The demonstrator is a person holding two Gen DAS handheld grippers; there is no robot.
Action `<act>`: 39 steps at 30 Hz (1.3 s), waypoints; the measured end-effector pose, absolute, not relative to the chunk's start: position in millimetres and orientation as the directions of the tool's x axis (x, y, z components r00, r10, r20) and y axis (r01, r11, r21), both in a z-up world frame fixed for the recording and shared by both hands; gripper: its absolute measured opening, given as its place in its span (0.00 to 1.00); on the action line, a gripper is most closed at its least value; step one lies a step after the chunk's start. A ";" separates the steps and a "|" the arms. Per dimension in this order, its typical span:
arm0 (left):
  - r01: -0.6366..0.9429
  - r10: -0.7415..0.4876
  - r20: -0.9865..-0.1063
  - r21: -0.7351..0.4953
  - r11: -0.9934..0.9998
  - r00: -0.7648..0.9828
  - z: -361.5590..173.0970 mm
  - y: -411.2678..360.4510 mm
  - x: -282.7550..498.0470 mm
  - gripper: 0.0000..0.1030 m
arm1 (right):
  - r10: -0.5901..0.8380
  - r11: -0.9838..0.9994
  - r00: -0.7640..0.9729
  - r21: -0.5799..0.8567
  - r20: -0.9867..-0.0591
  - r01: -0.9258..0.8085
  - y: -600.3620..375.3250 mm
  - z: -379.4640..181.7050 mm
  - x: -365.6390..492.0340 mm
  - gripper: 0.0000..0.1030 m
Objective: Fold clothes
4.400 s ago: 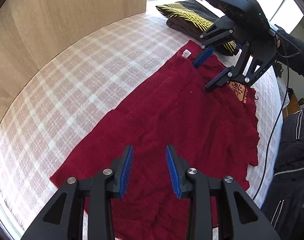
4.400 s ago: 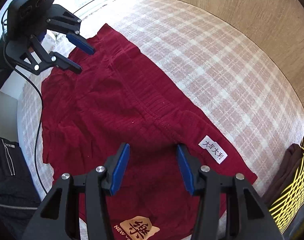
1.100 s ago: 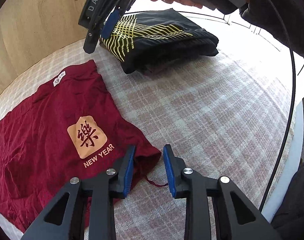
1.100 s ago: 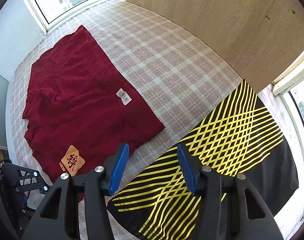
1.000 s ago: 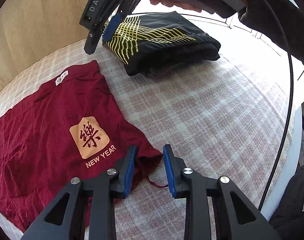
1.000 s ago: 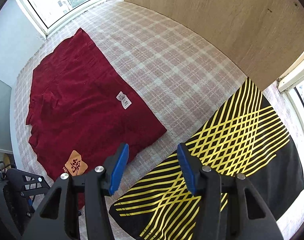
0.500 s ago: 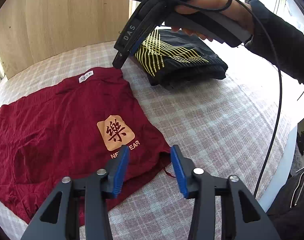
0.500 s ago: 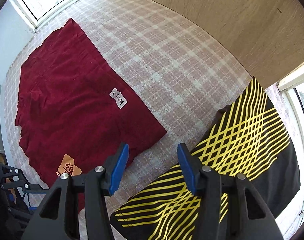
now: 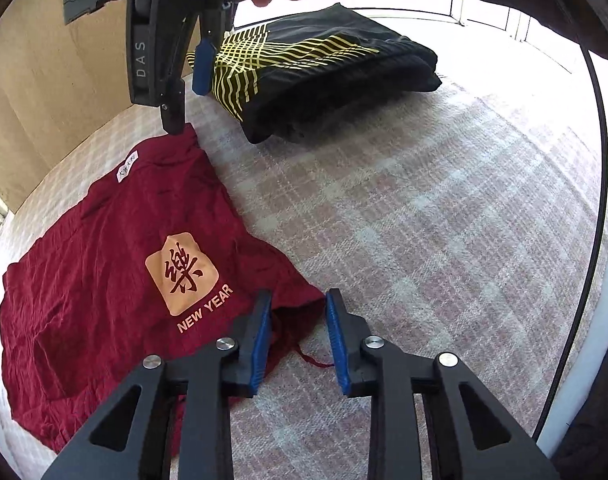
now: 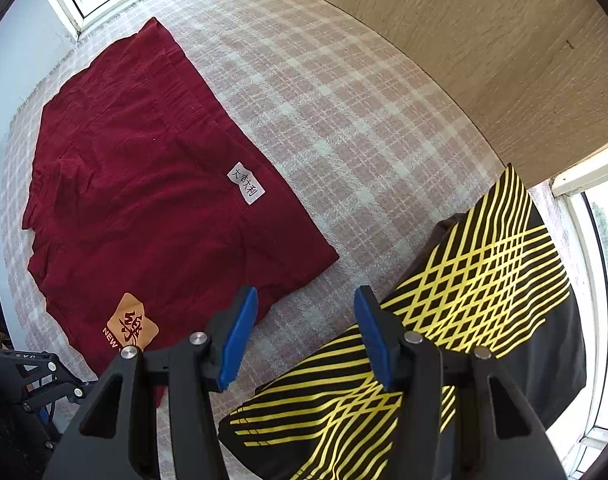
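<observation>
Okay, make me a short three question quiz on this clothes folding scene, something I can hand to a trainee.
1. True or false: the dark red garment with the orange NEW YEAR patch lies spread flat on the pink plaid cloth surface.
2. What lies between the closing jaws of the left gripper? A) the red garment's corner, B) a black cable, C) nothing.
3. Fill in: the folded black garment has ______ crossing lines.

Key: 1 true. 2 A; the pads do not yet press it. 3 yellow.

Both wrist views steeply downward, close, sharing red garment (image 9: 103,248)
</observation>
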State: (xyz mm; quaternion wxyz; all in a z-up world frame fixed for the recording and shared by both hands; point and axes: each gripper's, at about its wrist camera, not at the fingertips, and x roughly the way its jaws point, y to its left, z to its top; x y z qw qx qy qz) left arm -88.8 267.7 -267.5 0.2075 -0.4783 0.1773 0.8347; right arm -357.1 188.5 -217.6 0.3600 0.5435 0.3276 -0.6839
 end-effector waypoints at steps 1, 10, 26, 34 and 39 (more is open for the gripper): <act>-0.511 0.172 -0.873 0.099 -0.854 -0.456 -267.3 267.2 -89.9 0.16 | -0.139 -0.527 -0.150 -0.055 -0.979 0.848 188.5 -217.9 -357.1 0.49; -0.398 0.276 -0.857 -0.092 -0.913 -0.435 -250.2 231.0 -104.9 0.05 | -0.178 -0.572 -0.111 0.011 -0.978 0.820 196.9 -220.8 -364.3 0.49; -0.332 0.262 -0.827 -0.097 -0.938 -0.498 -231.6 199.7 -104.1 0.05 | -0.259 -0.659 0.098 0.250 -0.961 0.709 196.1 -248.9 -385.3 0.49; -0.347 0.282 -0.824 -0.112 -0.931 -0.492 -233.1 205.5 -101.1 0.05 | -0.199 -0.677 -0.025 0.119 -0.980 0.727 179.4 -261.6 -389.9 0.49; -0.352 0.288 -0.818 -0.112 -0.929 -0.498 -229.9 208.1 -100.7 0.05 | -0.194 -0.686 -0.076 0.080 -0.978 0.723 171.2 -266.9 -389.4 0.50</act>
